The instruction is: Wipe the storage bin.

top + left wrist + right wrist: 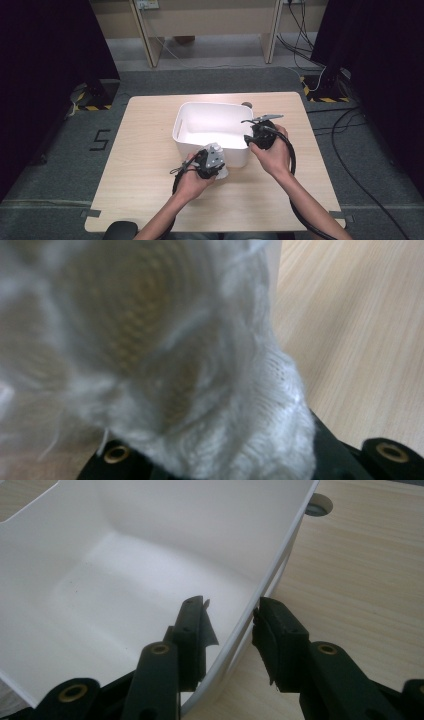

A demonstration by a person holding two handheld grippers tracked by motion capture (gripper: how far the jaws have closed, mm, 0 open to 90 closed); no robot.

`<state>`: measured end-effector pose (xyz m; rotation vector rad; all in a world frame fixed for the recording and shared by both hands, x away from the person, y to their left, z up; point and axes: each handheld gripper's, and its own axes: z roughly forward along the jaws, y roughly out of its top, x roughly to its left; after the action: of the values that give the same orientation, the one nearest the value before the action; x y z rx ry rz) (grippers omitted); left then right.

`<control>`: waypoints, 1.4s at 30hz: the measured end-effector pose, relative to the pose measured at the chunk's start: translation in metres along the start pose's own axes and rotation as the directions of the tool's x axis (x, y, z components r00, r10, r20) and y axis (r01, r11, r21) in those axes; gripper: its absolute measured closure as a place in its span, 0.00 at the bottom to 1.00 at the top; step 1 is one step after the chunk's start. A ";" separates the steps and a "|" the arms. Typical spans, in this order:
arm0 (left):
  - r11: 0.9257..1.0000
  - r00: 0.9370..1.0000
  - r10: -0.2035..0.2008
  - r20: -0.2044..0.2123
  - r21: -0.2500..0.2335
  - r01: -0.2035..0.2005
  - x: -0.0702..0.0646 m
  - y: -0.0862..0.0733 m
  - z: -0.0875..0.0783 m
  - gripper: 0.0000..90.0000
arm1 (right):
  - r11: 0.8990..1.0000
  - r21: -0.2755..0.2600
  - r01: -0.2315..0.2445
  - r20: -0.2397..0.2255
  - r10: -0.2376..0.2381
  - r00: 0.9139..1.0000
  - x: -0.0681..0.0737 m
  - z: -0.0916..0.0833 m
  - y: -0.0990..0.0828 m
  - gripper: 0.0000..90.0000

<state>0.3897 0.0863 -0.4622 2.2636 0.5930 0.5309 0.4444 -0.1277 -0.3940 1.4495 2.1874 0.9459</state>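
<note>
Holding the white cloth [210, 390] pinched tight in the left gripper [210, 162], just outside the bin's near wall, the person looks set to drop it into the bin [190, 112]. The right gripper [230, 617] straddles the bin's right rim, jaws partly open, one inside and one outside, seemingly not clamping it. Best lift the cloth clear above the near rim before moving it forward, then release over the bare white floor. The table [145, 150] around has plenty of free room; the bin itself sits well inside its edges.
</note>
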 end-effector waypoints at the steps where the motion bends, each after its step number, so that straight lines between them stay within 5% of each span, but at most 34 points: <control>1: 1.000 1.000 0.001 0.003 0.003 -0.001 0.000 -0.001 0.001 0.90 | 1.000 0.000 0.000 0.000 0.000 1.000 0.000 0.000 0.000 0.72; 17: 1.000 1.000 0.000 0.009 0.017 0.000 -0.001 -0.003 0.006 0.90 | 1.000 0.001 -0.001 0.000 0.001 1.000 0.000 0.000 0.000 0.71; 31: 0.998 1.000 0.014 -0.004 -0.067 -0.014 -0.001 0.023 -0.018 0.90 | 1.000 0.001 -0.001 -0.001 0.001 1.000 0.000 0.000 0.001 0.72; 42: 0.998 1.000 0.021 -0.006 -0.065 -0.021 -0.001 0.025 -0.018 0.90 | 1.000 -0.002 0.004 0.000 -0.004 1.000 0.000 0.000 0.000 0.72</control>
<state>0.3851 0.0797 -0.4321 2.2094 0.5475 0.5585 0.4451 -0.1277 -0.3941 1.4444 2.1876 0.9460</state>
